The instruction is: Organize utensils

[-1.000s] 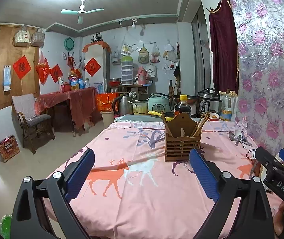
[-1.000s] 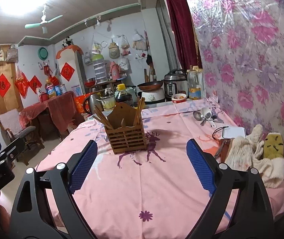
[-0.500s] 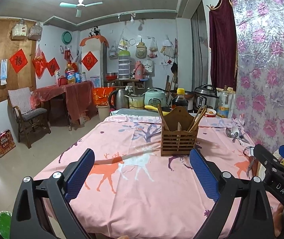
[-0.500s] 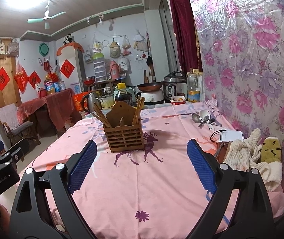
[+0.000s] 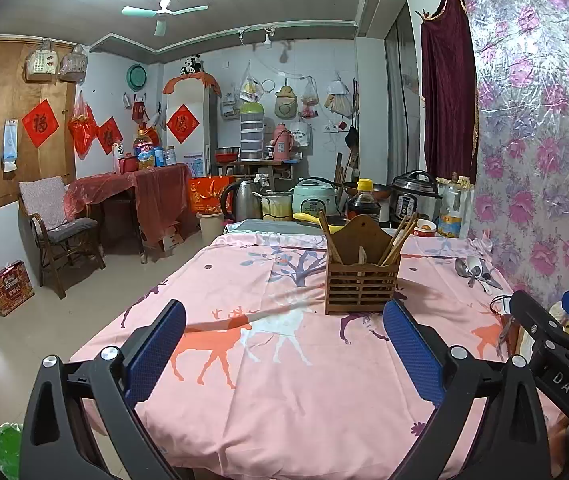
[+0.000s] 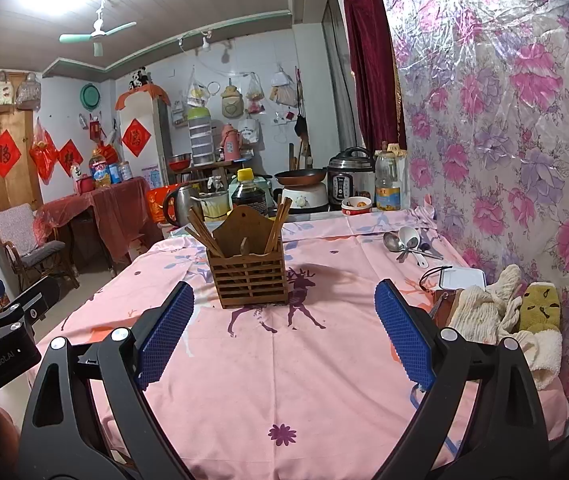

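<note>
I am drawing both grippers back level, widening my view of the wooden utensil holder (image 6: 247,256).
Left gripper (image 5: 284,354) and right gripper (image 6: 284,336) are hanging apart, empty; spoons (image 6: 404,242) are lying loose, awaiting pickup.

Black-framed left tool (image 5: 284,344) and right tool (image 6: 284,328), blue textured pads, silver screws.

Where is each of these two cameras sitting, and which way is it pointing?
Left wrist: rides on the left gripper, low at the near table edge, looking down the table at the wooden holder; its own open blue fingers show, and the right gripper at the right edge.
Right wrist: rides on the right gripper, further right, facing the same way; its own open fingers show, and the left gripper at the left edge.
Shared: holder, spoons by the floral wall, cookers behind.
</note>
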The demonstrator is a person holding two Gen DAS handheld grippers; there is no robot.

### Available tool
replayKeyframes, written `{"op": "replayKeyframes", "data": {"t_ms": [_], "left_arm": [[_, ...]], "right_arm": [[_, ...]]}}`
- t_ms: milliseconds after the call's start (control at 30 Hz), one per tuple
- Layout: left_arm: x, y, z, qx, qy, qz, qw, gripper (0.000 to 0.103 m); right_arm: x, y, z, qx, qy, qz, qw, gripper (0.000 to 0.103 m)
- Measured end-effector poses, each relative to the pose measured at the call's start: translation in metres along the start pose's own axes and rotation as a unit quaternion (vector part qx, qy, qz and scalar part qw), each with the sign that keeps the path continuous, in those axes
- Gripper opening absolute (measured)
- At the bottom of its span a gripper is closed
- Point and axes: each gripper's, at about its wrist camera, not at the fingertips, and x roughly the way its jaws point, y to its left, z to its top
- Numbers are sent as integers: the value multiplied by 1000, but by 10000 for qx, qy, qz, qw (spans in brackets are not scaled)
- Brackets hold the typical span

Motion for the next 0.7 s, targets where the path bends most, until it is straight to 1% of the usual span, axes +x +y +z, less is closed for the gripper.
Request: {"op": "replayKeyframes", "data": {"t_ms": [700], "left_arm": [[-1,1,0,-9,-9,0,10000,97]], "right_arm": [[0,1,0,-15,-13,5,10000,89]]}}
